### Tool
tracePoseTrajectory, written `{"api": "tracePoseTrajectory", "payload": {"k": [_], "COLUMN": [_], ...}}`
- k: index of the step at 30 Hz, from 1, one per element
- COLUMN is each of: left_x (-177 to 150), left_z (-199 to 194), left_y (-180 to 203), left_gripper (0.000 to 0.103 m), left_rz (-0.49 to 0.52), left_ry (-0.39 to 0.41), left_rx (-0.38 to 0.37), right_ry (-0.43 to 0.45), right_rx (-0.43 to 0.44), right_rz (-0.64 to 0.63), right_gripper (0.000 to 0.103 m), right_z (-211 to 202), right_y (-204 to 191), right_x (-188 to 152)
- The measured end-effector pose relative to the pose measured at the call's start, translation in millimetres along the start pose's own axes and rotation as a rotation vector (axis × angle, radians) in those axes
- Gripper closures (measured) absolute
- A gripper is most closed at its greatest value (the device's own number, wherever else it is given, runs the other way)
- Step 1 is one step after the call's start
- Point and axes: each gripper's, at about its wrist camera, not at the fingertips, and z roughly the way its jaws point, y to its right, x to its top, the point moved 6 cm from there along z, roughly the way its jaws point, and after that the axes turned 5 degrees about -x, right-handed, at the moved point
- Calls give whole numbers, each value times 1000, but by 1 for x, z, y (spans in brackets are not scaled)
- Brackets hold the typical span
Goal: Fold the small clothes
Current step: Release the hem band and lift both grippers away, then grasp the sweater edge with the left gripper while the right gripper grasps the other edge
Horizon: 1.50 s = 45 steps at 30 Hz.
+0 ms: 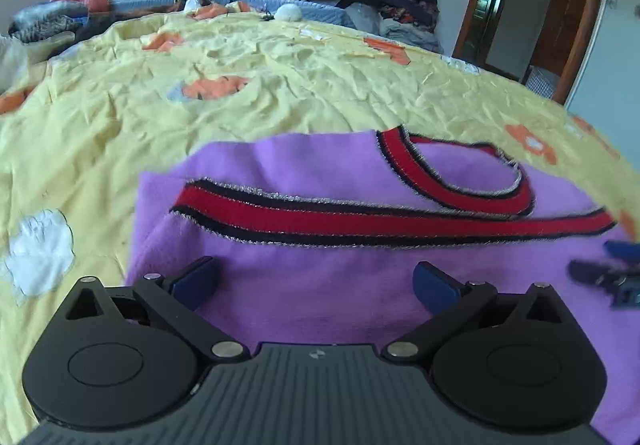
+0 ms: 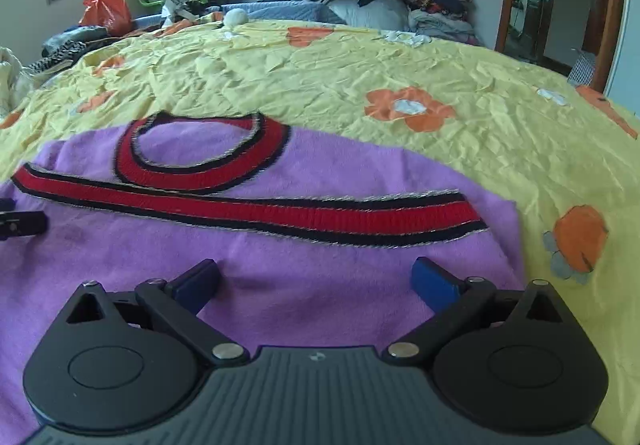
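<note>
1. Lying flat on the yellow floral bedsheet [image 2: 360,57], the purple sweater [image 1: 340,285] points its red collar [image 2: 200,169] toward twelve o'clock.
2. Left gripper [image 1: 316,281] and right gripper [image 2: 316,279] hover spread, empty.
3. Uneven pinches could skew the fold.

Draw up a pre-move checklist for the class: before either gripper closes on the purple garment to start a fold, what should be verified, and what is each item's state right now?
1. Left gripper open, nothing held: ok.
2. Right gripper open, nothing held: ok.
3. Purple garment lies spread on the yellow bedsheet: ok.
4. Both grippers are over the garment, apart from each other: ok.
5. Red striped neckline faces away, on the far side: ok.
6. Near hem within the fingers' reach: cannot tell, hidden under the gripper bodies.
</note>
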Motion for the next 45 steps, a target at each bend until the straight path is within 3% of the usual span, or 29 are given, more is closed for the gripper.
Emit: {"api": "tracePoseTrajectory", "payload": {"k": [8, 18, 21, 24, 32, 35, 37, 39, 41, 42, 45], "left_x": [3, 2, 7, 5, -38, -47, -48, -43, -33, -26, -6], "left_z": [3, 2, -2, -15, -35, -50, -63, -77, -86, -86, -74], "left_y": [-12, -12, -7, 7, 40, 25, 6, -21, -51, -66, -97], "left_gripper": [0, 0, 0, 0, 0, 0, 0, 0, 0, 0, 0], "left_rz": [-13, 21, -33, -47, 56, 33, 1, -47, -109, -158, -317], "left_ry": [14, -37, -83, -77, -71, -80, -114, -102, -79, -74, -67], "left_rx": [-7, 28, 41, 25, 64, 51, 63, 39, 9, -23, -199], "right_ry": [2, -2, -14, -10, -36, -18, -23, -32, -12, 29, 191], "right_rx": [-16, -10, -19, 5, -17, -8, -1, 46, 155, 199, 222], "right_rz": [47, 41, 29, 42, -10, 20, -29, -17, -52, -107, -273], "right_gripper": [0, 0, 0, 0, 0, 0, 0, 0, 0, 0, 0], "right_z": [7, 8, -2, -20, -45, -71, -85, -98, -111, -119, -139], "right_y": [18, 19, 16, 10, 3, 16, 13, 7, -17, -37, -99], "right_x": [-1, 0, 1, -2, -39, -68, -79, -82, -79, -77, -77]}}
